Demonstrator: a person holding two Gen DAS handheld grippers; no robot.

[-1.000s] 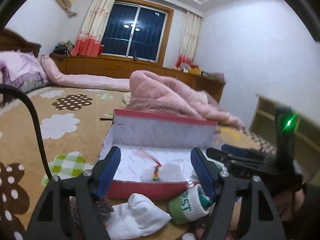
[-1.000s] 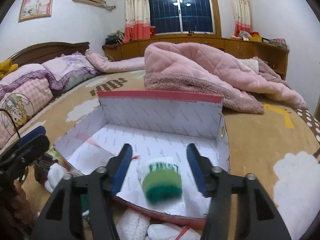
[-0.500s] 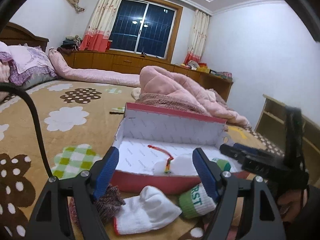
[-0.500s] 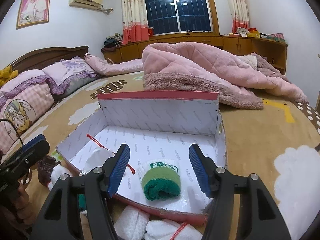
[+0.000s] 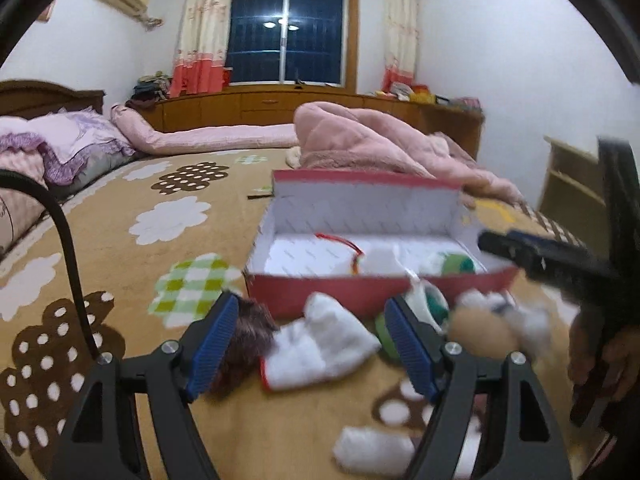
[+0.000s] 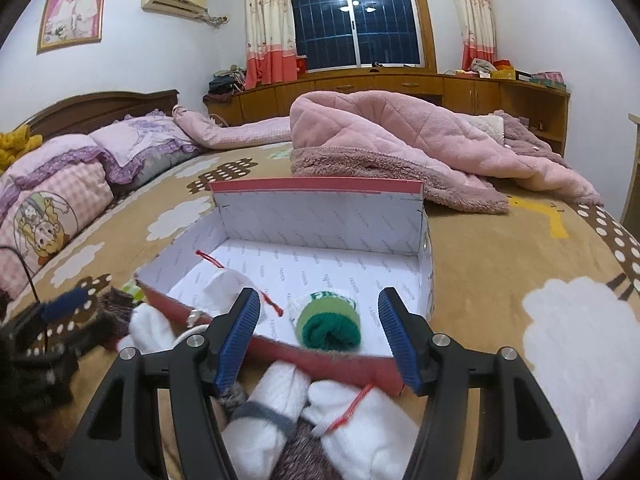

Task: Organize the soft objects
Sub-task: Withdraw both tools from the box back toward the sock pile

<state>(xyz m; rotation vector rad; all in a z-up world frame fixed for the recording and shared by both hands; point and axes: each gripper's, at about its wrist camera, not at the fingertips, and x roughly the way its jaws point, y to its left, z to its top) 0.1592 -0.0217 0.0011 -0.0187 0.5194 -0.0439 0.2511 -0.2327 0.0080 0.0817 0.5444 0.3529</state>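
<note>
- Left wrist view: left tongs [image 5: 310,340] spread apart, gripping nothing, over a white sock [image 5: 320,346] lying on the bed [image 5: 120,264].
- Dark fuzzy sock [image 5: 244,340] just beside the left pad, touching the white sock.
- Green roll [image 5: 434,304] partly hidden behind the right pad, outside the box [image 5: 360,292], against its red front wall.
- 1 more green roll [image 5: 460,266] and a white bundle [image 5: 380,258] with red string inside the box.
- Right tongs [image 5: 536,250] seen at the box's right end; view blurred.
- Right wrist view: right tongs [image 6: 318,340] spread apart, empty, above the box's [image 6: 320,224] near wall.
- Green roll [image 6: 330,326] resting inside the box, between the pads in the picture, untouched.
- White socks [image 6: 356,432] piled on the bed in front of the box.
</note>
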